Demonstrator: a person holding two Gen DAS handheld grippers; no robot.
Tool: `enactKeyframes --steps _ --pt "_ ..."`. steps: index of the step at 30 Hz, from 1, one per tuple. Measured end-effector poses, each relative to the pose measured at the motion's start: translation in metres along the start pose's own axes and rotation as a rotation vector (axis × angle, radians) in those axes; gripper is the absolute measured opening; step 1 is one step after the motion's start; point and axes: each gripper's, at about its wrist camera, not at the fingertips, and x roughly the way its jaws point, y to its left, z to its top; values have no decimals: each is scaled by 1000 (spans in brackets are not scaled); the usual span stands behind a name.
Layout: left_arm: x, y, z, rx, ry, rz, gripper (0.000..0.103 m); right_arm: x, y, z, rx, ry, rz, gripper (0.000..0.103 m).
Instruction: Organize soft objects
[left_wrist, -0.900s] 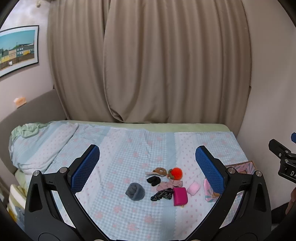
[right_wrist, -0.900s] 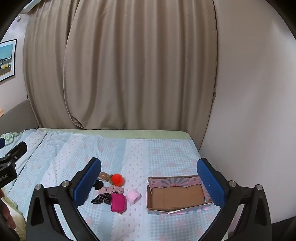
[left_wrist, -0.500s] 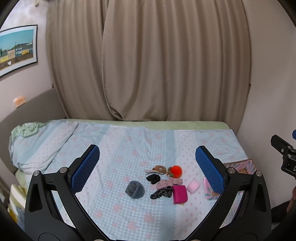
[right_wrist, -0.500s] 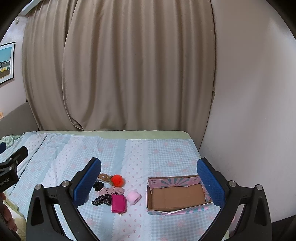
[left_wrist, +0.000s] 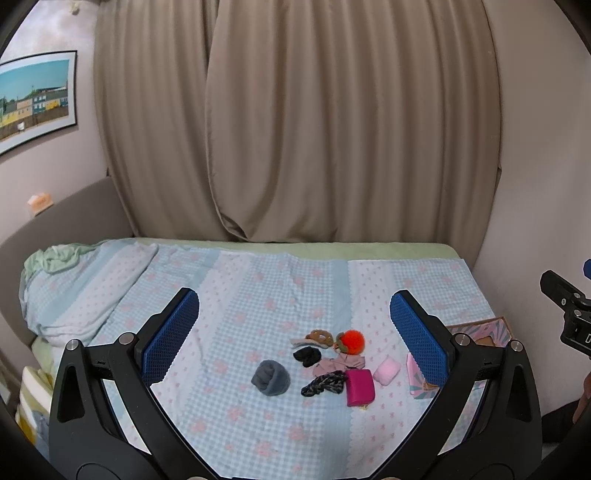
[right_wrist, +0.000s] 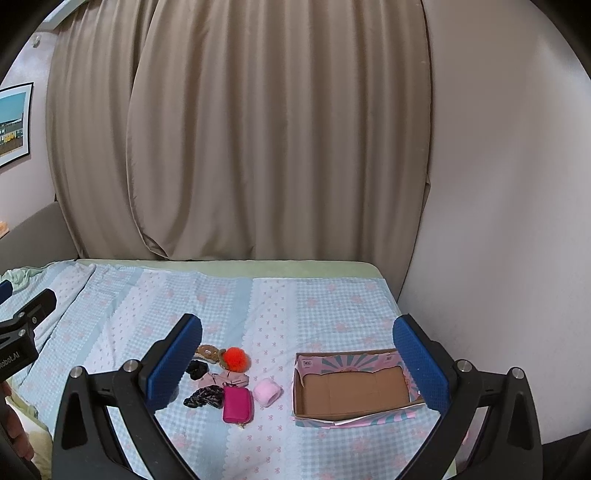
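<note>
A cluster of soft items lies on the bed: a grey knit ball (left_wrist: 271, 377), a magenta pouch (left_wrist: 359, 382) (right_wrist: 237, 404), a pale pink roll (left_wrist: 386, 371) (right_wrist: 267, 392), an orange pompom (left_wrist: 351, 339) (right_wrist: 236, 358), a black scrunchie (left_wrist: 307, 356) and a dark braided band (left_wrist: 323, 383) (right_wrist: 204, 397). An open cardboard box (right_wrist: 351, 387) with a bare bottom stands to their right. My left gripper (left_wrist: 293, 326) is open and empty, held above and short of the cluster. My right gripper (right_wrist: 297, 354) is open and empty, above the box's left side.
The bed carries a blue checked sheet (left_wrist: 258, 295) with a rolled quilt (left_wrist: 74, 288) at the left. Beige curtains (left_wrist: 332, 129) hang behind it. A wall (right_wrist: 498, 221) borders the bed's right side, close to the box.
Both views have drifted slightly; the items sit a little higher and farther in the left wrist view. Both grippers stay open and nothing on the bed has moved.
</note>
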Motion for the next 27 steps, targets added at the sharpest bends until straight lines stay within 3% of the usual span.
enactKeyframes --steps 27 --pt "-1 4 -3 2 -1 3 103 9 1 -3 0 -6 11 103"
